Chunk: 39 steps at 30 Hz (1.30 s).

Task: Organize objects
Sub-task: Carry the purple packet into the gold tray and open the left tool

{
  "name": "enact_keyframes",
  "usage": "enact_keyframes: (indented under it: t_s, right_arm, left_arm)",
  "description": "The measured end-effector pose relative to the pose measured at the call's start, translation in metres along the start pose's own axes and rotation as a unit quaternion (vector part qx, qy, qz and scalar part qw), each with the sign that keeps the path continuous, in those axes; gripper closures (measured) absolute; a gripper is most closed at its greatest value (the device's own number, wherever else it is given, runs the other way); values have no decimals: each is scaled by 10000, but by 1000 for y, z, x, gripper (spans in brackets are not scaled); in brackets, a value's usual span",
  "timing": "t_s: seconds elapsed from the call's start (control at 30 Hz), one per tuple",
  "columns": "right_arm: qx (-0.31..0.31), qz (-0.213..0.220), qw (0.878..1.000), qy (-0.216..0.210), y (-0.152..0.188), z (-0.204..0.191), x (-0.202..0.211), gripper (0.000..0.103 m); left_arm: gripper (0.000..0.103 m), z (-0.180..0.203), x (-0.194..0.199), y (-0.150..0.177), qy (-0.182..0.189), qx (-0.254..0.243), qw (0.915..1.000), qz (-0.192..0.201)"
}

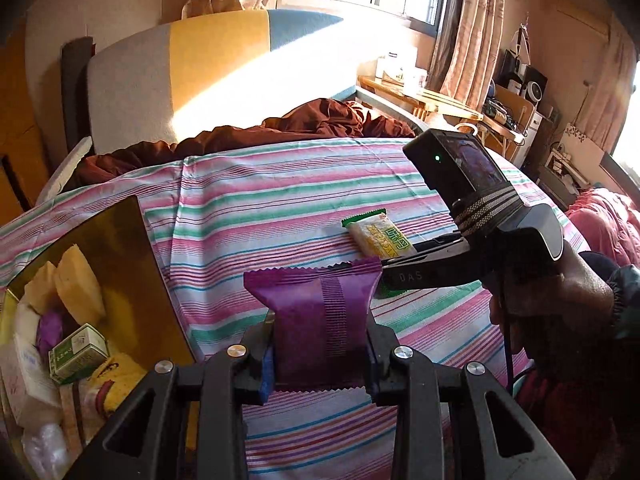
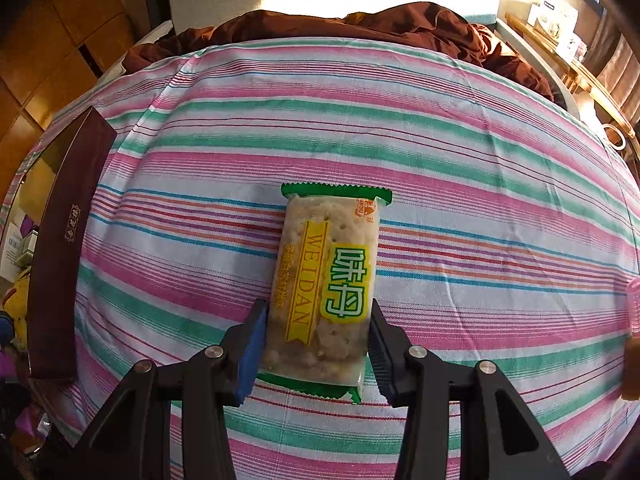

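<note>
My left gripper (image 1: 320, 360) is shut on a purple snack packet (image 1: 316, 320) and holds it upright above the striped bedsheet (image 1: 280, 208). A green-and-yellow cracker packet (image 1: 380, 238) lies on the sheet further back. In the right wrist view my right gripper (image 2: 318, 312) has both pads pressed against the sides of this cracker packet (image 2: 324, 280), near its lower end. From the left wrist view the right gripper (image 1: 396, 258) reaches in from the right, held by a hand (image 1: 560, 292).
An open box with a gold inside (image 1: 120, 248) and a maroon outer wall (image 2: 60, 248) sits at the left edge of the bed, holding several items, among them a small green carton (image 1: 78, 354). A brown blanket (image 1: 280, 128) lies bunched at the head. A wooden desk (image 1: 432, 100) stands at the back right.
</note>
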State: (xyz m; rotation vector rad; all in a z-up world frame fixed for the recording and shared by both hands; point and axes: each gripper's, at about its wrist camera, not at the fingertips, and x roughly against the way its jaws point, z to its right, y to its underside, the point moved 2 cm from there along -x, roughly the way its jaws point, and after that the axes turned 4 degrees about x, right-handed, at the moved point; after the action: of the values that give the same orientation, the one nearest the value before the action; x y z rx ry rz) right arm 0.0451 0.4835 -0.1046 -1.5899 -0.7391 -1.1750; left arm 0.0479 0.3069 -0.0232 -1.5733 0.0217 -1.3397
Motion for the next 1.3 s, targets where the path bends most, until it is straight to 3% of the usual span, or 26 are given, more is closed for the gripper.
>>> enact_keyframes:
  t_s: [0.6,0.77,1.0,1.17,1.3]
  right_arm:
    - [156,49,9998,109,3,-7,3,56]
    - [207,54,9996,165,4,-13,6,56]
    - [259,52,9994,211,4,-18,6,56]
    - [281,56,9993,226,3,-20,6,56]
    - [277,58,9994,215,4,-19,6,56]
  left_arm:
    - [69,-71,40,0,-276,762,9960,375]
    - [69,-135,58,7,-622,1479,9858,492]
    - [69,-227,71,39,-1086,2521,9610,333]
    - [69,-237,57,51,-836,2807,9561,89]
    - [68,-223,31,46,-817,2628,9613,-146]
